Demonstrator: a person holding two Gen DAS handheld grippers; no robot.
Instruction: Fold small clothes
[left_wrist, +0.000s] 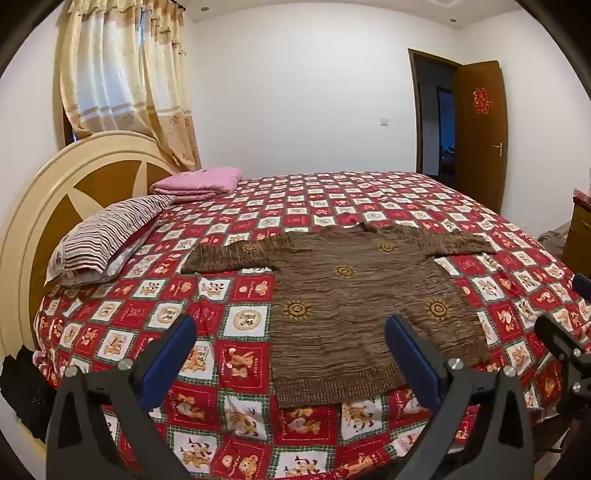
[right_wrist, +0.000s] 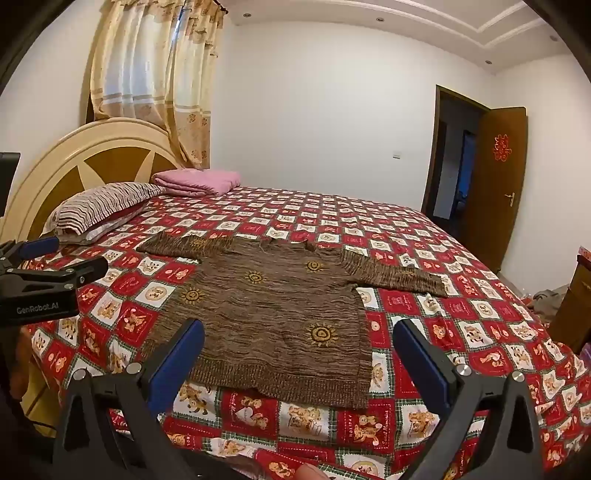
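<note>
A small brown knitted sweater (left_wrist: 354, 295) with yellow sun motifs lies flat on the red patchwork bedspread (left_wrist: 236, 288), both sleeves spread out sideways, hem toward me. My left gripper (left_wrist: 291, 332) hovers open above the bed's near edge, just left of the hem's left corner; nothing sits between its blue pads. In the right wrist view the same sweater (right_wrist: 273, 306) lies ahead, and my right gripper (right_wrist: 299, 339) stands open over the hem, holding nothing. The left gripper (right_wrist: 55, 258) shows at that view's left edge, and the right gripper's black frame (left_wrist: 565, 343) at the other view's right edge.
A striped pillow (left_wrist: 107, 236) and a folded pink blanket (left_wrist: 199, 184) lie by the cream headboard (left_wrist: 44, 206). Curtains hang behind. An open wooden door (left_wrist: 480, 136) stands at the far right, with a wooden cabinet (left_wrist: 580, 232) beside the bed.
</note>
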